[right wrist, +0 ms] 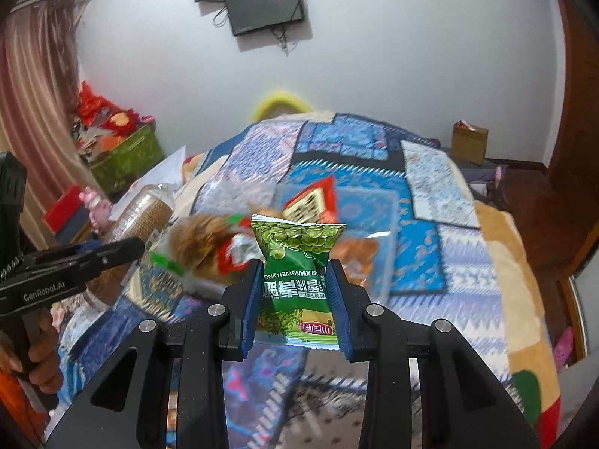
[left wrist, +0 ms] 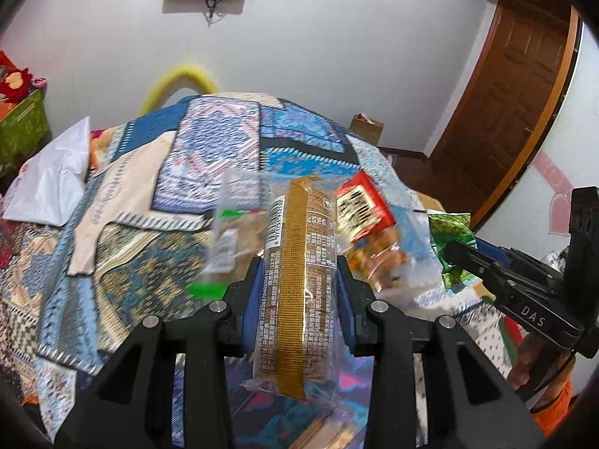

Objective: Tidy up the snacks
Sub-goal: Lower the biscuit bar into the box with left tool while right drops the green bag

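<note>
Biscuit sleeve (left wrist: 295,284): one long clear-wrapped roll of brown biscuits with a gold strip, held off the bed. Its long axis runs along the fingers of the left hand-held gripper (left wrist: 297,292), one end pointing out ahead, the other hanging back under the camera.
Left hand-held gripper: closed to the width of the sleeve, blue pads pressing its two sides near the middle.
Green pea packet (right wrist: 297,280): one small green pouch, upside down by its print, its sealed edge pointing out ahead of the right hand-held gripper (right wrist: 295,292).
Right hand-held gripper: narrowed onto the packet, pads squeezing its waist so the pouch pinches in.
Which is nearer: judged from both views, the right one hangs closer to the pile on the bed; the left sits off to its left side, angled in towards the same spot.
Pile on the bed: a clear bag with a red label (left wrist: 365,211) holding orange-brown snacks, and a clear bag with green marks (left wrist: 224,239), blurred; at least two, the exact count cannot be told.
Direction of the pile: ahead of and below both held snacks.
Bed (right wrist: 430,232): covered in a blue patchwork quilt.
Likely next: set each held snack down among its kind.
</note>
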{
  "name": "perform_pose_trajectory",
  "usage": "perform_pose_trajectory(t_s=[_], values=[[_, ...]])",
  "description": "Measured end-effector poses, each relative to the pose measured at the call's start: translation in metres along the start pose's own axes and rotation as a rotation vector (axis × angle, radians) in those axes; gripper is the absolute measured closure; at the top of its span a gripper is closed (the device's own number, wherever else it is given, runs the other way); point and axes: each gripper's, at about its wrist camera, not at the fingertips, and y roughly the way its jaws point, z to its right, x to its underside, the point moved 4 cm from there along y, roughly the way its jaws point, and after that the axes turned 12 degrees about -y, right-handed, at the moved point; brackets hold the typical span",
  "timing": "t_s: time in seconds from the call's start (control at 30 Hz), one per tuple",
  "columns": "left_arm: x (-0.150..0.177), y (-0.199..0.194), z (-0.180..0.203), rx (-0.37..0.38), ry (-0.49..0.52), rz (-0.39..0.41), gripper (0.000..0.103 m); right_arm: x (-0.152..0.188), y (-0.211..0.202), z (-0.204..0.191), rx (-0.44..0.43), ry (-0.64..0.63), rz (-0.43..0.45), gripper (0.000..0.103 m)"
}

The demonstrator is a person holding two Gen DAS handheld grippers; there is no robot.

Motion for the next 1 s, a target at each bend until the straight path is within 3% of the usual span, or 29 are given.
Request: perform_pose_trajectory(t_s=[0.23,0.67,1.0], values=[[-0.014,0.041,0.024,0.021,0.007,-0.029,0.067,-0.013,0.011,0.029,0.058,0.013,0.004,0.072],[-0.021,0.099,0.03,-0.039,0.02,-0.038,0.068,-0.02,0.059,0.056,0.086,0.034,-0.056,0.072],[-0.019,0.108,0.03,-0.065,0.047,-0.036,0.067,-0.013,0.079,0.058,0.084,0.033,-0.092,0.07]])
